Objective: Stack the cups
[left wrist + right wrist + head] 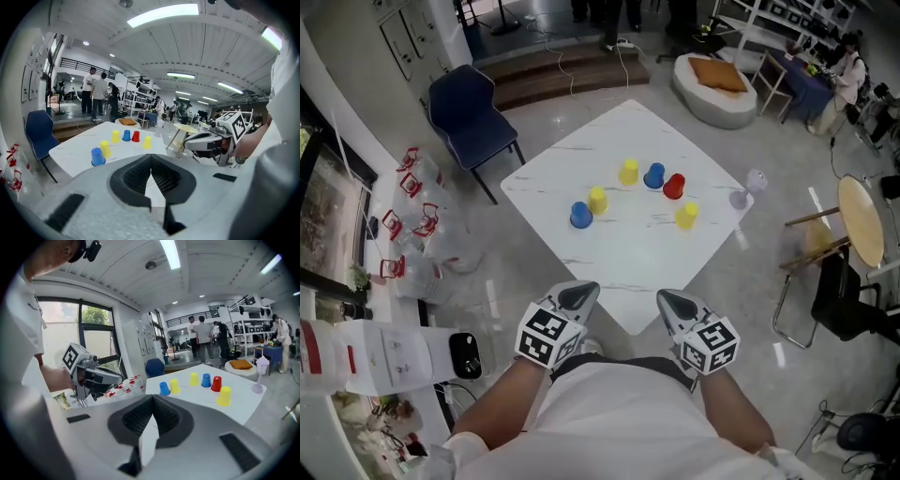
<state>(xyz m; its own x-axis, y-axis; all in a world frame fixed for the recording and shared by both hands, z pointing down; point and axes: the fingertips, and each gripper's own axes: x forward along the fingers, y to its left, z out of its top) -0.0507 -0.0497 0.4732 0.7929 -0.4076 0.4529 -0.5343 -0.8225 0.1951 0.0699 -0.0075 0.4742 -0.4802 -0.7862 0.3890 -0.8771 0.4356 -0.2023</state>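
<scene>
Several upturned cups stand on the white table (581, 159): a blue cup (580, 215) beside a yellow one (597, 199), then a yellow (628, 172), a blue (653, 175) and a red cup (674, 186), and another yellow cup (685, 215) nearer the right corner. My left gripper (584, 291) and right gripper (669, 297) hover side by side off the table's near corner, well short of the cups. Each is shut with nothing in it. In the left gripper view the jaws (151, 161) meet, and likewise in the right gripper view (152, 401).
A navy chair (469, 117) stands at the table's far left, with plastic bags (412, 225) on the floor beside it. A round wooden table (862, 220) and a black chair are to the right. A clear goblet (741, 197) stands at the table's right corner. People stand far behind.
</scene>
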